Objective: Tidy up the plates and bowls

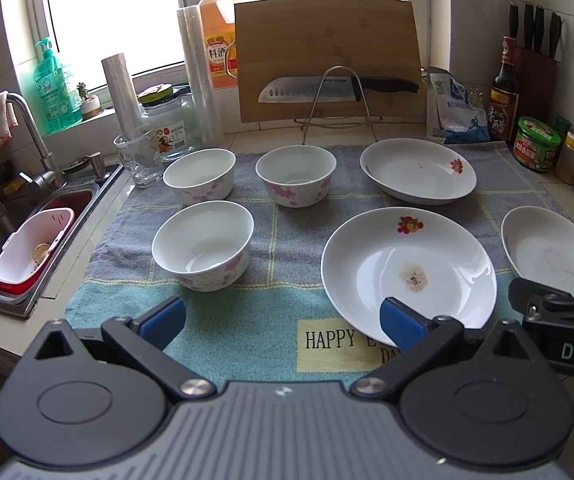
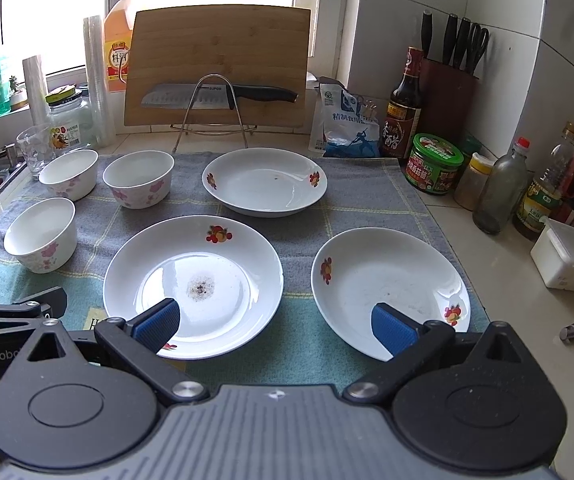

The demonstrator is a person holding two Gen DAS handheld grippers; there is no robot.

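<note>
Left gripper (image 1: pixel 283 322) and right gripper (image 2: pixel 275 326): fingers spread wide, holding nothing. On the checked towel (image 2: pixel 367 196): three floral bowls (image 1: pixel 203 246) at 10 o'clock, three fruit-print plates (image 2: pixel 193 286) from 12 to 3 o'clock, none stacked.

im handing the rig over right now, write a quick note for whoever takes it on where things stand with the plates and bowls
Left gripper: open, empty, hovering over the near edge of the towel.
Right gripper: open, empty, above the gap between the two near plates.
Bowls: three floral ones, all separate and upright on the towel's left side: near bowl, far left bowl, far middle bowl.
Plates: stained plate near centre, near right plate, far plate. None overlap.
Done: nothing stacked yet.
Left: probably nest the bowls and stack the plates.
</note>
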